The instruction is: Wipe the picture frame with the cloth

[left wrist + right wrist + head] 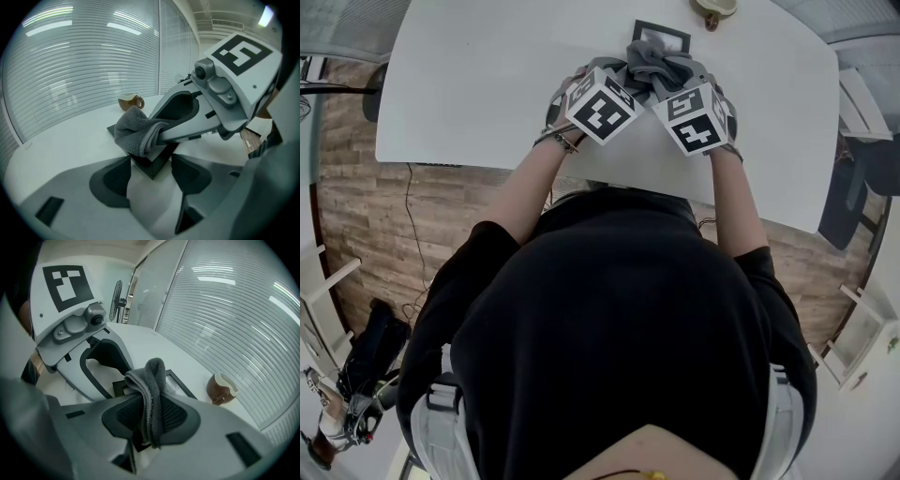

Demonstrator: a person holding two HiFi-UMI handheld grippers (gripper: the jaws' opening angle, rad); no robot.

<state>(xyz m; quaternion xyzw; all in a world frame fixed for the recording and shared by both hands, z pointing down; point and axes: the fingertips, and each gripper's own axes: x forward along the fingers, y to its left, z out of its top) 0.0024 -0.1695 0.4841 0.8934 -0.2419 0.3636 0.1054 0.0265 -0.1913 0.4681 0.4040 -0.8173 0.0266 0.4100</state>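
Observation:
A black picture frame [661, 36] lies flat on the white table [469, 84]. A grey cloth [656, 64] is bunched over its near edge. My right gripper [151, 416] is shut on the cloth [152, 380], which stands up in a fold between the pads. In the head view the right gripper [677, 80] is at the frame's near right. My left gripper [151, 161] is open, with the frame's near corner [152, 168] between its fingertips and space on both sides. In the head view the left gripper [619, 80] sits close beside the right one.
A brown mug [712, 9] stands at the table's far edge behind the frame, also seen as a mug [221, 388] to the right. Window blinds run behind the table. Wood floor and white furniture surround it.

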